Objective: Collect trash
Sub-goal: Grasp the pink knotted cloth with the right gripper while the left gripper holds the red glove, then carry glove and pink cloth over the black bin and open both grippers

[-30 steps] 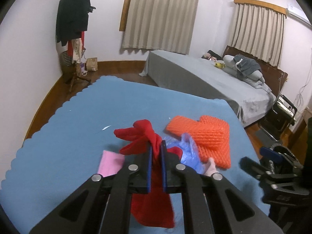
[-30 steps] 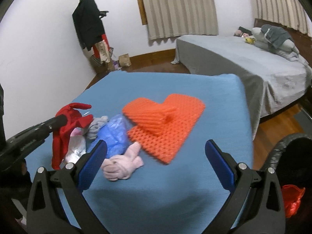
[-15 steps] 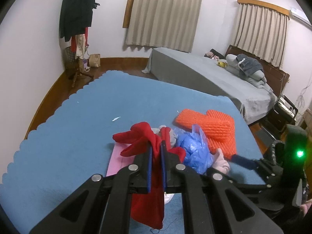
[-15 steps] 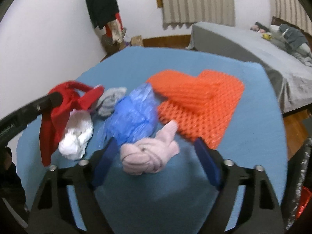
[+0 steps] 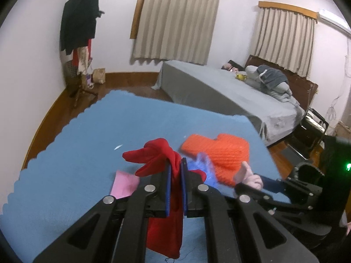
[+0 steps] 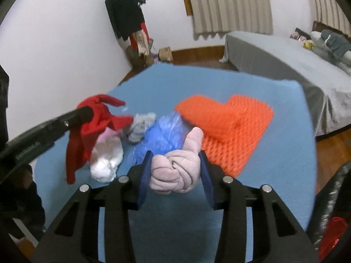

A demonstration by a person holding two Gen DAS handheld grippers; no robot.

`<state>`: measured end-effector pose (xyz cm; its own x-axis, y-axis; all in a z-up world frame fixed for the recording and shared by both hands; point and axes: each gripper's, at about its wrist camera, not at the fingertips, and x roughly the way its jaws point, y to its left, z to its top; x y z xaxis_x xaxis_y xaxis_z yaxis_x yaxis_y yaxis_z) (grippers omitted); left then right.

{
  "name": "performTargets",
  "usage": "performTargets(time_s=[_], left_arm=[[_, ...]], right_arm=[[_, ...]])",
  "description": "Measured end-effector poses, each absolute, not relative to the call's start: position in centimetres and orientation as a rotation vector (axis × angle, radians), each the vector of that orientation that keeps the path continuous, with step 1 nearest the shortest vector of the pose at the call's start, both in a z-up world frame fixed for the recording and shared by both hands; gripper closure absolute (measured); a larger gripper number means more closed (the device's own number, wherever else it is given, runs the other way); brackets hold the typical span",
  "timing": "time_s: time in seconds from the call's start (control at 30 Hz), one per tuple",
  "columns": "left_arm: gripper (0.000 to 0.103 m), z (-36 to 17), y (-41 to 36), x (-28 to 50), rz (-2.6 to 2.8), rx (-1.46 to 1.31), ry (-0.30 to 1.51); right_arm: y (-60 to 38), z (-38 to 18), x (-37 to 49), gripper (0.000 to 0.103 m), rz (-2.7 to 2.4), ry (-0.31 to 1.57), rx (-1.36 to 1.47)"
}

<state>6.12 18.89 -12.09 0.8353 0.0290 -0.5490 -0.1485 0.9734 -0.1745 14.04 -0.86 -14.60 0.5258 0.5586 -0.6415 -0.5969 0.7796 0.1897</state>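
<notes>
Left hand-held gripper [image 5: 175, 173]: clamped tight on a red cloth [image 5: 158, 155], ends fanning out above the blue pads, the rest hanging limp below the jaws, clear of the table [image 5: 76, 149]. Right hand-held gripper [image 6: 175, 171]: jaws just closing in, blue pads now pressed against both sides of a knotted pale pink sock bundle [image 6: 175, 171], one loose end poking up at 12 o'clock. From that bundle, at 11 o'clock and touching it: a crumpled blue plastic bag [image 6: 163, 134]. At 1 o'clock, just beside: an orange foam net [image 6: 230, 127] lying flat on the blue-covered table. At 10 o'clock: a small grey wad [image 6: 141, 127], and nearer, at 9 o'clock, a white and pink bundle [image 6: 107, 155] under the hanging red cloth. In the left wrist view, a pink sheet [image 5: 124, 184] flat on the table at 9 o'clock from the left pads. Beyond the table at 1 o'clock: a grey bed [image 5: 219, 92]; at 11 o'clock, a coat stand [image 5: 80, 26] with dark clothing.
</notes>
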Motion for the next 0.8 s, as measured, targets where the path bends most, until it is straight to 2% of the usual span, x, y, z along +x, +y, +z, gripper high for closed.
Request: performTargets(time_s=[0.33, 0.8], left_arm=[[0.095, -8.3, 15.4, 6.6, 0.012, -0.199, 0.502], [0.095, -4.9, 9.9, 7.2, -0.102, -0.172, 0.457]], right_arm=[[-5.4, -9.3, 13.6, 0.062, 0.63, 0.628, -0.001], [-12.6, -6.2, 12.1, 0.062, 0.531, 0.547, 0.041]])
